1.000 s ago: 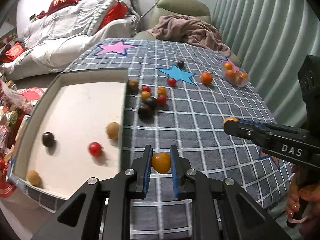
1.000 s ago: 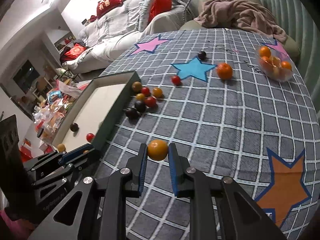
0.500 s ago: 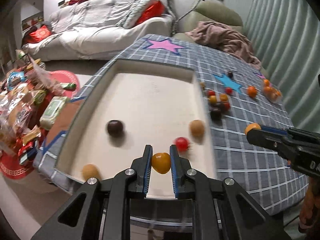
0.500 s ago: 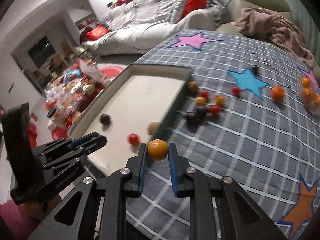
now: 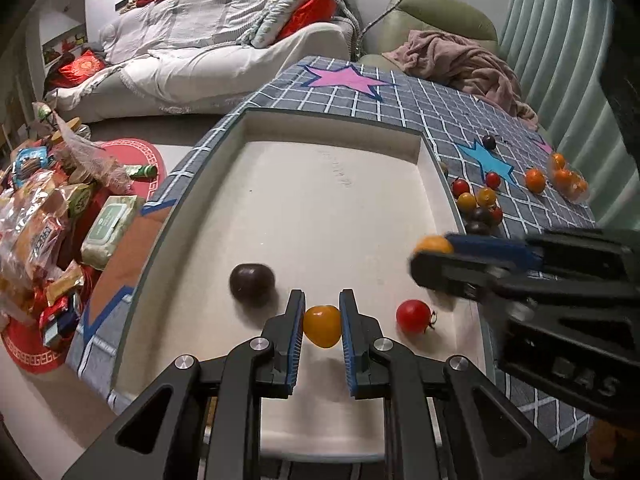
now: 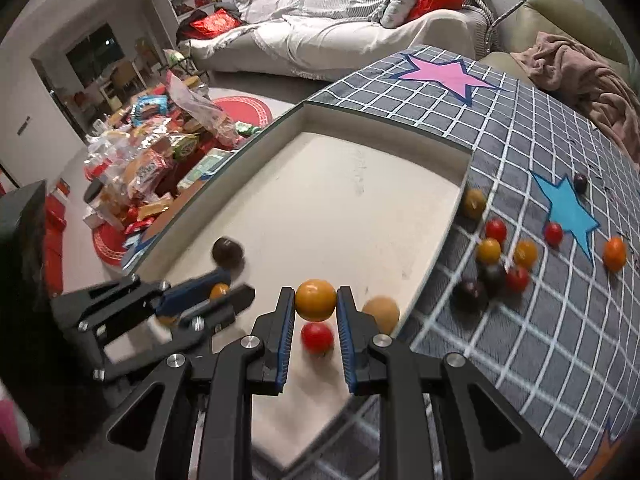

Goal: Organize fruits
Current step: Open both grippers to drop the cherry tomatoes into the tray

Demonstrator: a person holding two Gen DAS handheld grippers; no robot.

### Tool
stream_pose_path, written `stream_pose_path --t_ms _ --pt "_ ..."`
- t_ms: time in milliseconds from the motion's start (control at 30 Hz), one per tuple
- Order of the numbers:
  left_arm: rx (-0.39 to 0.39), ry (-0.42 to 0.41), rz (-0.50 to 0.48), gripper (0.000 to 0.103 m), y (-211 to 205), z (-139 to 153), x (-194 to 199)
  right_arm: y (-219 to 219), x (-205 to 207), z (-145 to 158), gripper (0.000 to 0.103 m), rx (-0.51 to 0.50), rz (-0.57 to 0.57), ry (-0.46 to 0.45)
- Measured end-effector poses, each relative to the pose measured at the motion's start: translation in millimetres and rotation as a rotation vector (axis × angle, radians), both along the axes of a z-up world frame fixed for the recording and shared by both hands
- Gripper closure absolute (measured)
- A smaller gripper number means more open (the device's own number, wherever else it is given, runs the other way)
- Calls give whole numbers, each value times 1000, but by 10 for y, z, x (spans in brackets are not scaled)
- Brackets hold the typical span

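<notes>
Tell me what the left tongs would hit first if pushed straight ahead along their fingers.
Probably the bare floor of the white tray: the left tongs, shut on a yellow tomato, point over it. The dark fruit sits just left of that line. Depth is unclear.

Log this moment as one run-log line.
left gripper: shut on yellow tomato | right gripper: shut on orange fruit | both over tray

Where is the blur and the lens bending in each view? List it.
Left wrist view: the right tool entering from the side is smeared, and the tray edges bow. Right wrist view: the red tomato and the left tool are soft; the tablecloth grid curves.
</notes>
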State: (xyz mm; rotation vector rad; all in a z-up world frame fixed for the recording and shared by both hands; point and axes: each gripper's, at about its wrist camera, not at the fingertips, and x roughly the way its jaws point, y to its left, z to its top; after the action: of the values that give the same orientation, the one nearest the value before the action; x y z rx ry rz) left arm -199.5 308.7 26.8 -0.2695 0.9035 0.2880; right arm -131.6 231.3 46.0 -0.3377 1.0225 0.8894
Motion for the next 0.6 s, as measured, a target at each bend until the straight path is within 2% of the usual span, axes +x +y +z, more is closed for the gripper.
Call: stream_pose_path --t_ms 200,400,433,533,567,600 --pt "5 45 -13 84 -51 -122 76 169 191 -175 80 -55 1 17" --pt "31 57 -2 84 -89 -167 47 249 162 -329 79 -102 31 30" --pt "31 58 0 84 -89 -166 46 246 165 -346 77 -104 28 31" --pt "25 57 1 82 -79 -163 34 217 163 -312 59 -81 26 39" --pt "18 54 -2 66 -74 -163 25 207 156 -282 48 -72 24 33" --pt "16 52 3 30 -74 -159 17 192 151 -244 42 -66 20 21"
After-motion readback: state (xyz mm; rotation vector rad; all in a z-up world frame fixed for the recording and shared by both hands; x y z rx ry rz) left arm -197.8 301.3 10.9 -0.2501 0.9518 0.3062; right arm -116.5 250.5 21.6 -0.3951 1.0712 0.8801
